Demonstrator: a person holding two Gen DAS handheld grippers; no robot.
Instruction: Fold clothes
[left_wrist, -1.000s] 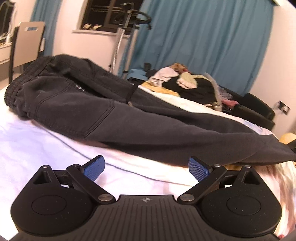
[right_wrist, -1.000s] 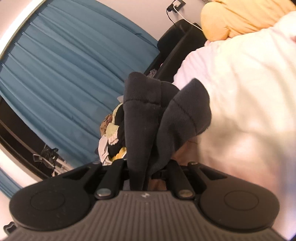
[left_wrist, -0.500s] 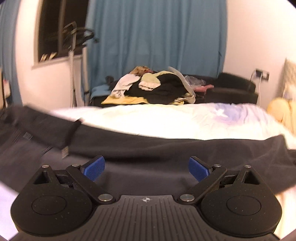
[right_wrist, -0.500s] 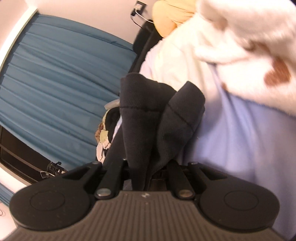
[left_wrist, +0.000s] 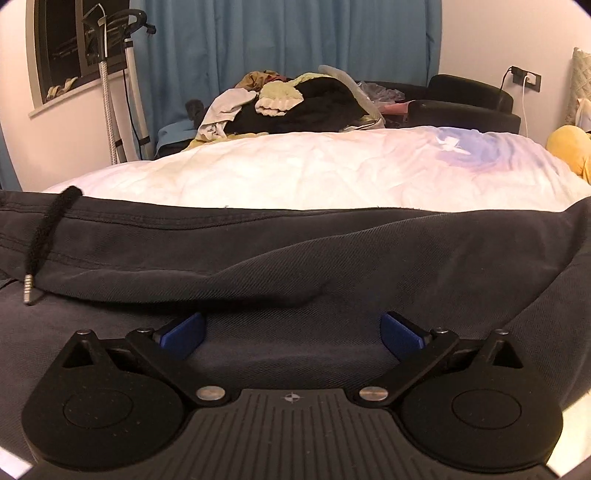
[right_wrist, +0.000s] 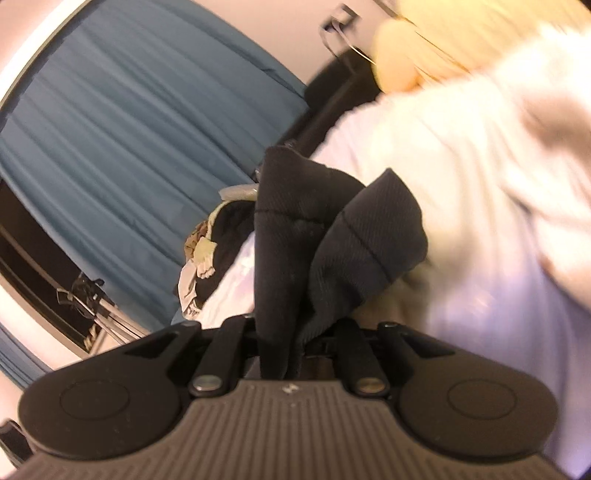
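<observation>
Dark grey trousers (left_wrist: 295, 254) lie stretched across the white bed (left_wrist: 332, 173), filling the lower half of the left wrist view. A black drawstring (left_wrist: 42, 236) with a metal tip lies on them at the left. My left gripper (left_wrist: 291, 332) is open, its blue pads (left_wrist: 184, 330) spread just above the fabric, holding nothing. My right gripper (right_wrist: 284, 339) is shut on the bunched leg ends of the trousers (right_wrist: 325, 236), which stick up between the fingers above the bed (right_wrist: 480, 166).
A pile of unfolded clothes (left_wrist: 288, 99) sits at the far edge of the bed, in front of blue curtains (left_wrist: 280, 37). A black sofa (left_wrist: 465, 103) and a yellow plush (left_wrist: 569, 147) are at the right. A metal stand (left_wrist: 107, 81) is by the window.
My left gripper has moved in low over the trousers, which were further off a second ago. My right gripper has kept its hold on the leg ends while swinging over the bed.
</observation>
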